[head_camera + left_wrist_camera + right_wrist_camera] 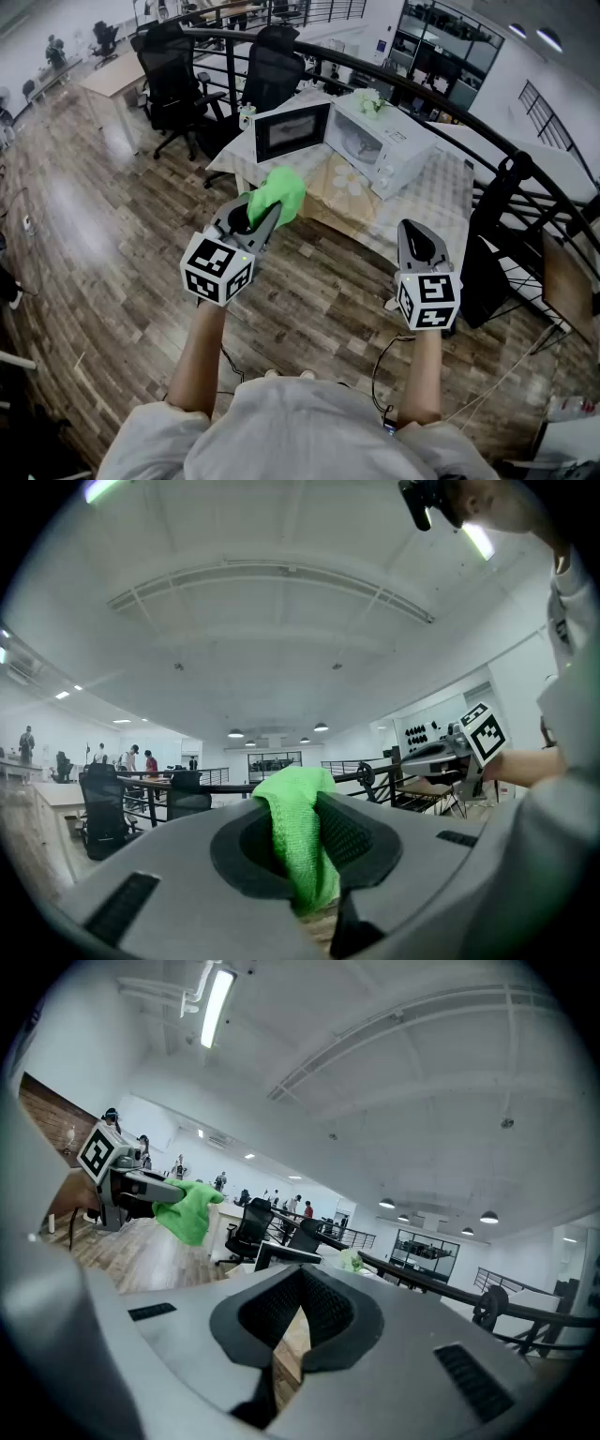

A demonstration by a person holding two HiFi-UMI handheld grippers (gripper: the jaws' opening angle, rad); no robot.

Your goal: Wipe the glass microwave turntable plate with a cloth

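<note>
My left gripper (265, 214) is shut on a bright green cloth (280, 193), held in the air short of the table. In the left gripper view the cloth (300, 841) hangs pinched between the jaws. My right gripper (415, 240) hovers at the right, shut with nothing in it; its pads (323, 1312) meet at the tips. A white microwave (386, 142) stands on the table with its door (291, 131) swung open to the left. I cannot make out the glass turntable plate in any view.
The table (441, 202) has a pale patterned cover and stands on wooden flooring. Black office chairs (173, 80) stand behind it, and a dark curved railing (525, 169) runs along the right. A small green plant (373, 103) sits on the microwave.
</note>
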